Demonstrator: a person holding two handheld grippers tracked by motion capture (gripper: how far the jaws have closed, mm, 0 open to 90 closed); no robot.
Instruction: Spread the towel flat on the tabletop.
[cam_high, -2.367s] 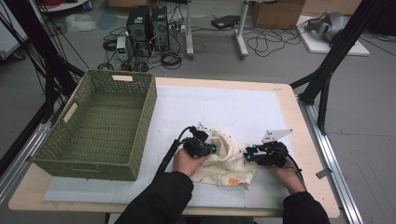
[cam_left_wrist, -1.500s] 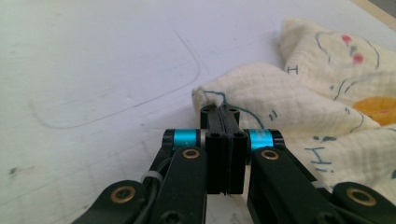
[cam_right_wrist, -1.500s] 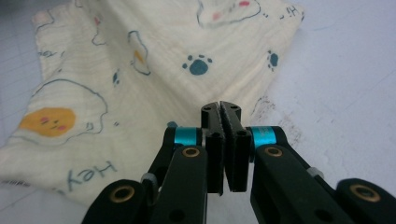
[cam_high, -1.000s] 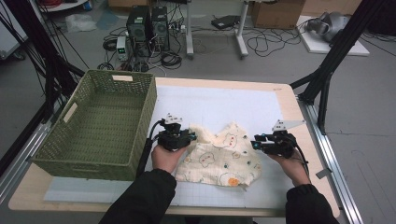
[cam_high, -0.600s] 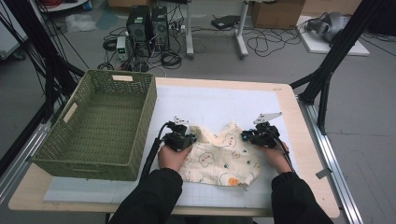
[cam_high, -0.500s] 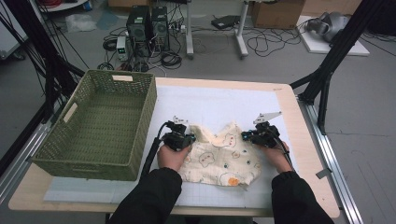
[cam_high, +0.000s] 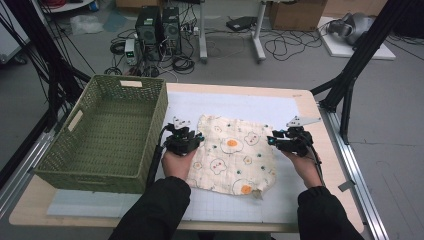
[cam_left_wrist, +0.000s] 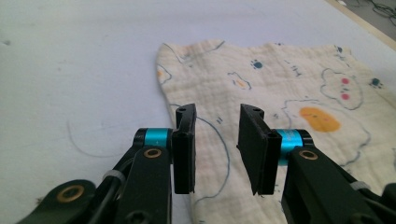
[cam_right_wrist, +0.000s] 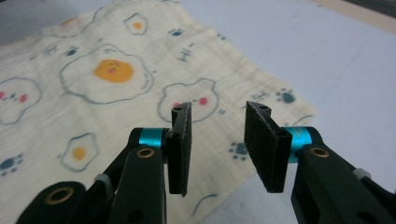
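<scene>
The left gripper (cam_high: 184, 140) hovers over the left edge of the patterned cloth (cam_high: 232, 152), its jaws just reopened to a moderate gap with nothing pinched between them. The right gripper (cam_high: 290, 140) hangs at the cloth's right edge, likewise reopened and gripping nothing. Since a second ago the cloth has been spread flat on the white mat (cam_high: 240, 105), right of the green basket (cam_high: 107, 135). No readable writing anywhere.

Even, soft indoor light; the high view looks slightly blurred.
</scene>
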